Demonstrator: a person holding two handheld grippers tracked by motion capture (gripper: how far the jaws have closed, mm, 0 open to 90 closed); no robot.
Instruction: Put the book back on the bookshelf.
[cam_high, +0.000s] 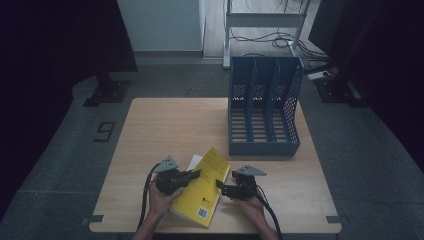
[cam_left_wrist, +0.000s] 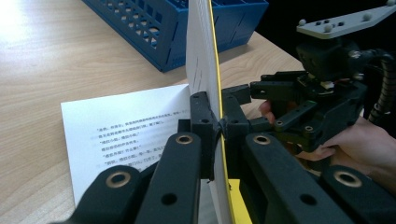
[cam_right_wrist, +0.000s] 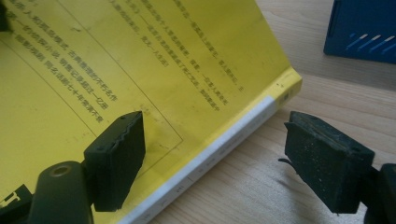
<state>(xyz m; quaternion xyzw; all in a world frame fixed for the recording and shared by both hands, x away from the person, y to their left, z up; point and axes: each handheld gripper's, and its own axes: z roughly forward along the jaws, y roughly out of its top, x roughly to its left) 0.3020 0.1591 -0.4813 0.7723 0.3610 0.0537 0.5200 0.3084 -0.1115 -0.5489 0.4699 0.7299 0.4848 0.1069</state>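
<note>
A yellow paperback book (cam_high: 202, 187) lies at the table's front middle, with its cover and a few pages raised. My left gripper (cam_high: 196, 174) is shut on the raised cover (cam_left_wrist: 215, 56), which stands edge-on between its jaws, pads (cam_left_wrist: 200, 116) pressed on either side. The printed white page (cam_left_wrist: 126, 130) below lies flat on the table. My right gripper (cam_high: 220, 186) is at the book's right side and is open. In the right gripper view (cam_right_wrist: 219, 158) the book's white-striped spine edge (cam_right_wrist: 224, 144) passes between the jaws, untouched by the pads (cam_right_wrist: 119, 156).
A blue three-slot file rack (cam_high: 265, 110) stands at the back right of the wooden table (cam_high: 165, 125), beyond the book. It is also in the left gripper view (cam_left_wrist: 154, 28) and the right gripper view (cam_right_wrist: 364, 28). A hand (cam_left_wrist: 355, 140) holds the right gripper.
</note>
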